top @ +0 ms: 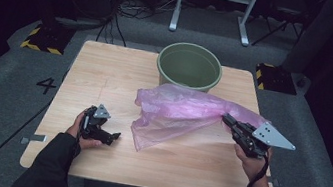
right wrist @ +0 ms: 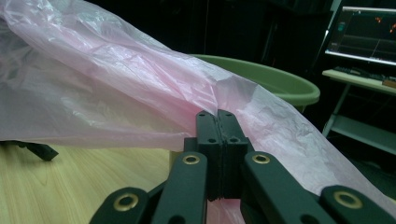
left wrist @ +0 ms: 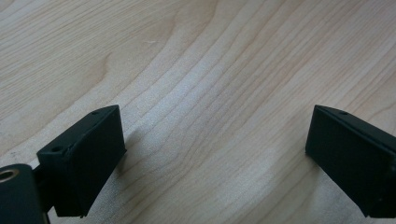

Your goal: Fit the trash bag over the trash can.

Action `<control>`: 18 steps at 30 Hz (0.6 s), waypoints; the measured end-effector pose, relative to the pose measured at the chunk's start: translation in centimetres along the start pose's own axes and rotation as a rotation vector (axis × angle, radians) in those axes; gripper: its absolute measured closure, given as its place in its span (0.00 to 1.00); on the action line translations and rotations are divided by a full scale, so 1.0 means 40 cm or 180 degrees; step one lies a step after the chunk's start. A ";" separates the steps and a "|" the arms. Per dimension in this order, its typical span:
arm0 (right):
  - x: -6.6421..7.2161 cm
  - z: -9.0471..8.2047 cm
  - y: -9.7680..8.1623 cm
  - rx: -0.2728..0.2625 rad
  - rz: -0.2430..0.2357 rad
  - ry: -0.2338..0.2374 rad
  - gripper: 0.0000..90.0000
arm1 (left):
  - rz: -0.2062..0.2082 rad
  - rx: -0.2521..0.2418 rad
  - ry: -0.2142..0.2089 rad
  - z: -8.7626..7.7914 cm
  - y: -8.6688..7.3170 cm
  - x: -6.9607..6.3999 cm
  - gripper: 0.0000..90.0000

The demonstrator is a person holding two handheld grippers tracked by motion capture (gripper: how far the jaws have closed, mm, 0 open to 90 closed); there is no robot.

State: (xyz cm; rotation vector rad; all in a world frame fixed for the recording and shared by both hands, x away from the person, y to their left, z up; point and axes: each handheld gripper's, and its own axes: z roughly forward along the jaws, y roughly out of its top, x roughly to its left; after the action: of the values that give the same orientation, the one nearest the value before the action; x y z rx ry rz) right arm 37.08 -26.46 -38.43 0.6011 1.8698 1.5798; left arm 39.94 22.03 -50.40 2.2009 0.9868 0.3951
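A: What's the right gripper point(top: 227, 119) got hold of?

B: The thin, crinkled, see-through pink plastic bag point(top: 176, 115). In the right gripper view the two black jaws are pressed flat together with an edge of the bag point(right wrist: 140, 88) pinched between them, and the film drapes away to the left from that spot.

A: Is the bag off the table?

B: Partly. From the high view the pinched end is held up at the right, while the rest spreads leftward and its lower left corner lies on the pale wood-grain table top point(top: 107, 69). It sits in the middle of the table, just in front of the round olive-green plastic basin point(top: 189, 67).

A: Touching the basin?

B: The far edge of the bag comes right up to the basin's near wall; I can't tell whether they actually meet. In the right gripper view the basin's rim point(right wrist: 280, 81) shows just behind the pink film.

A: And the left gripper point(top: 112, 136)?

B: It's low over the near left part of the table, well apart from the bag. The left gripper view has its two black jaws spread wide with just bare wood point(left wrist: 210, 93) between them, gripping nothing. The person's hand is wrapped round its body
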 end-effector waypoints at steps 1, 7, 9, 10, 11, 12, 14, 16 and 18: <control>0.000 0.001 0.004 -0.0008 -0.0014 0.0006 1.00 | 0.0006 0.0022 -0.0008 0.000 0.001 0.001 0.05; -0.007 0.015 0.020 -0.0049 -0.0028 -0.0044 1.00 | -0.0001 0.0143 0.0015 0.001 0.014 0.001 0.04; -0.015 0.018 0.027 -0.0074 -0.0021 -0.0064 1.00 | 0.0005 0.0128 -0.0005 0.001 0.014 0.001 0.07; -0.017 0.018 0.030 -0.0090 0.0002 -0.0066 1.00 | 0.0017 0.0068 -0.0025 0.000 0.014 0.000 0.10; -0.017 0.018 0.030 -0.0090 0.0002 -0.0066 1.00 | 0.0017 0.0068 -0.0025 0.000 0.014 0.000 0.14; -0.022 0.018 0.035 -0.0118 0.0019 -0.0072 1.00 | 0.0045 0.0046 -0.0030 -0.002 0.015 0.001 0.14; -0.033 0.021 0.048 -0.0137 0.0029 -0.0143 1.00 | 0.0090 0.0042 0.0063 -0.004 0.017 -0.001 0.17; -0.042 0.024 0.054 -0.0143 0.0057 -0.0185 1.00 | 0.0082 -0.0019 0.0083 -0.008 0.017 0.000 0.19; -0.051 0.028 0.059 -0.0125 0.0040 -0.0248 1.00 | 0.0061 -0.0085 0.0072 -0.016 0.020 0.001 0.19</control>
State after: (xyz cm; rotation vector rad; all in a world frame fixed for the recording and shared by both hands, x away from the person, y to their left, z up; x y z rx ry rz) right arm 39.21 -26.63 -35.89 0.6490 1.7770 1.5749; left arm 40.07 21.96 -49.40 2.1877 0.9679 0.4405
